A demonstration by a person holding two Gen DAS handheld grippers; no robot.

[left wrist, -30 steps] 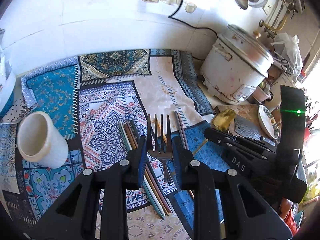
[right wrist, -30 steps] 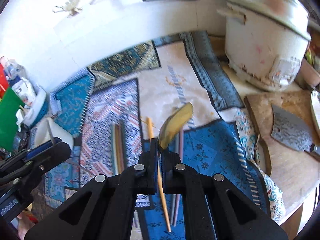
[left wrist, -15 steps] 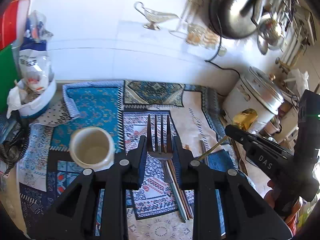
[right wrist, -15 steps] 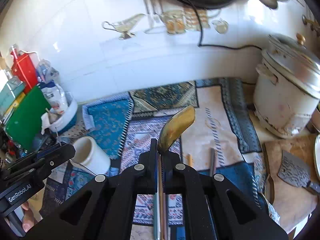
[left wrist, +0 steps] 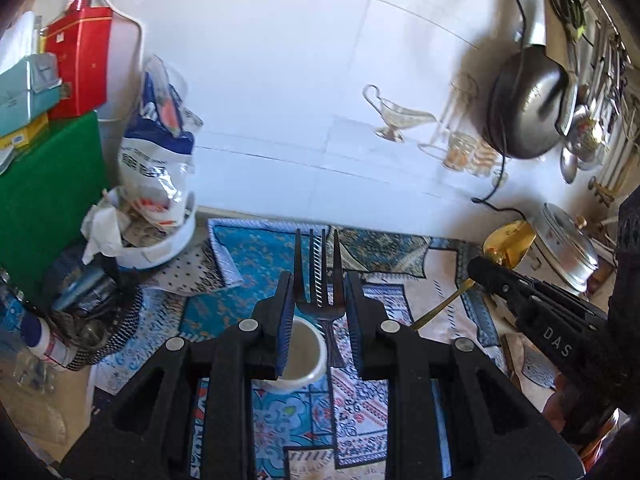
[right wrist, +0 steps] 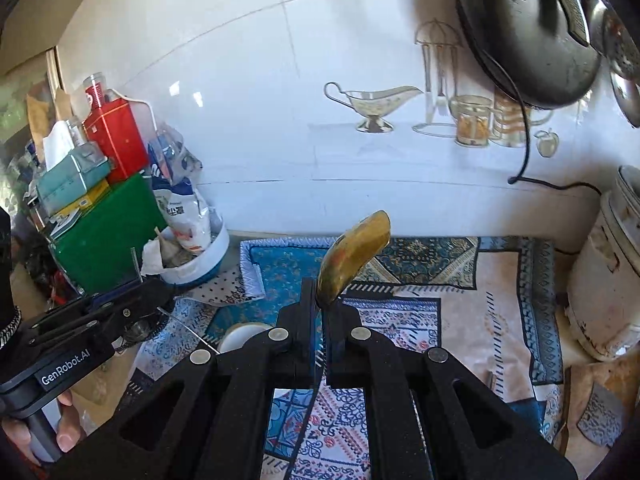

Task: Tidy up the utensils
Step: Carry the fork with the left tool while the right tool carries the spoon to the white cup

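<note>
My left gripper (left wrist: pixel 316 300) is shut on a dark metal fork (left wrist: pixel 318 276), tines pointing up, held above the white ceramic cup (left wrist: pixel 300 360) on the patterned mat (left wrist: pixel 248 280). My right gripper (right wrist: pixel 320 312) is shut on a gold spoon (right wrist: pixel 356 258), bowl upward. In the left wrist view the right gripper (left wrist: pixel 480 270) holds the spoon (left wrist: pixel 508 240) to the right of the cup. In the right wrist view the left gripper (right wrist: pixel 156 294) is at the left, and the cup (right wrist: pixel 240 334) is partly hidden behind my fingers.
A white rice cooker (right wrist: pixel 604 280) stands at the right with a cleaver (right wrist: pixel 600 416) on a wooden board. A white bowl of packets (left wrist: pixel 160 236), a green board (left wrist: pixel 44 208) and a red tin (left wrist: pixel 80 72) crowd the left. A pan (left wrist: pixel 524 108) hangs on the tiled wall.
Both grippers have lifted and tilted up, away from the chopsticks on the mat. The left gripper with the fork has moved left to above the cup. The right gripper still holds the spoon.
</note>
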